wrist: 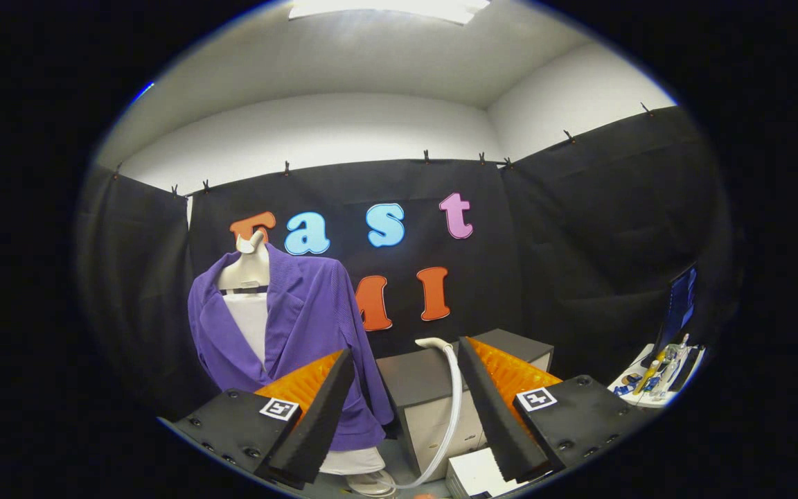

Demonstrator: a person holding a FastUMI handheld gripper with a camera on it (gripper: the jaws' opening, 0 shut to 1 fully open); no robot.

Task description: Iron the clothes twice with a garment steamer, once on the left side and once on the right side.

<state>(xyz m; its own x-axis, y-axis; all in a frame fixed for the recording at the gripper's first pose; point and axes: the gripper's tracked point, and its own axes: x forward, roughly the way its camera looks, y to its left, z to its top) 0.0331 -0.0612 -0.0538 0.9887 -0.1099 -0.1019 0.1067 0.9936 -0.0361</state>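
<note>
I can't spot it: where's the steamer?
Its head rests atop the grey box, right of the purple jacket, beyond the open hand-held gripper.

One purple jacket (pixel 316 326), one mannequin (pixel 250 277), one steamer hose (pixel 451 409), one grey box (pixel 427 395)

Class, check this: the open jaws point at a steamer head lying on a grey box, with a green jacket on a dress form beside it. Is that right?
One detail is wrong: the jacket is purple, not green, as the gripper view shows. The gripper stands with jaws open toward the steamer head on the grey box, and the dress form is beside it.
</note>
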